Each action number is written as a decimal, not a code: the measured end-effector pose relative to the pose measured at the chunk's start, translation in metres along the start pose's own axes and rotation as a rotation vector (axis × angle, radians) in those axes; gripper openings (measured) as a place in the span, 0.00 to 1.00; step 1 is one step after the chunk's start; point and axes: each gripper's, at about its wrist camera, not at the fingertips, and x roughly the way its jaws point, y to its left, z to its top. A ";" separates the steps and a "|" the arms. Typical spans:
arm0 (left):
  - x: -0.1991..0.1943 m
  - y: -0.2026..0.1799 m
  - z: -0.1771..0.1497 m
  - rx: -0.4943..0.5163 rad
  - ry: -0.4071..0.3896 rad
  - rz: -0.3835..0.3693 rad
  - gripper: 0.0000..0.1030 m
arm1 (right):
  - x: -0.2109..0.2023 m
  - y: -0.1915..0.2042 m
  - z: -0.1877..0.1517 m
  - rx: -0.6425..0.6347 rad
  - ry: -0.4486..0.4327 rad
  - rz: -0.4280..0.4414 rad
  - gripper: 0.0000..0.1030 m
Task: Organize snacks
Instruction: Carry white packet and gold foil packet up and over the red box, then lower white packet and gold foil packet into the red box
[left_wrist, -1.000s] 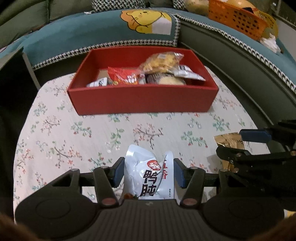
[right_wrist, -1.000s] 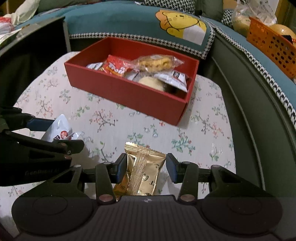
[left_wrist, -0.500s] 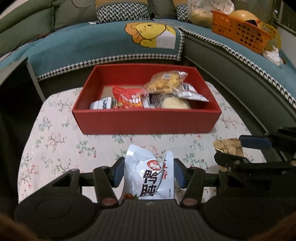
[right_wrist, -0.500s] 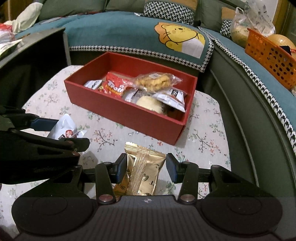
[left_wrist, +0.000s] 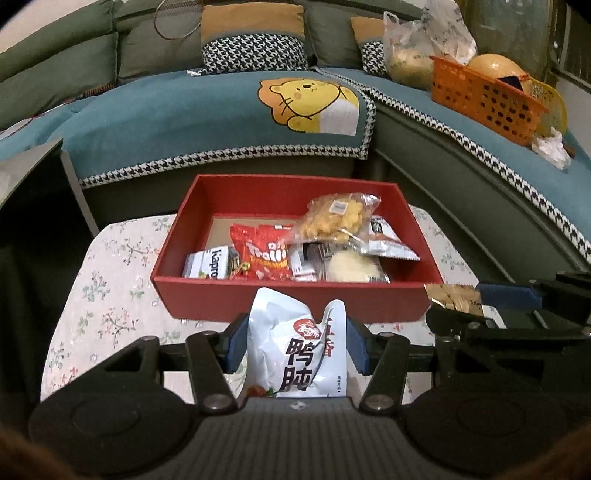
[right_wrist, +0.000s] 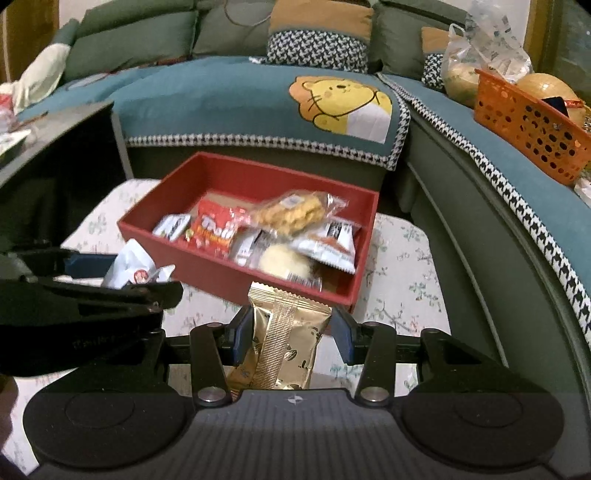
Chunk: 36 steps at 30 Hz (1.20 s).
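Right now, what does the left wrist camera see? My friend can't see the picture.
The left gripper holds a white snack pouch with a red logo, in front of a red box already holding snack packets. The box sits on a floral tablecloth by a teal sofa; the right gripper holds a gold packet alongside.

Both held packets lifted off tablecloth (left_wrist: 110, 288), nearer red box (left_wrist: 295, 302).

Both hand-held grippers (left_wrist: 297, 345) (right_wrist: 291, 334) clamped; tilted downward
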 end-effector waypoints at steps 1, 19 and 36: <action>0.001 0.001 0.001 -0.008 -0.003 0.000 0.61 | 0.001 -0.001 0.003 0.000 -0.006 -0.003 0.52; 0.021 0.008 0.032 -0.051 -0.028 0.012 0.61 | 0.019 -0.010 0.029 0.028 -0.027 -0.010 0.52; 0.066 0.007 0.076 -0.053 -0.051 0.031 0.61 | 0.059 -0.030 0.063 0.069 -0.044 -0.024 0.52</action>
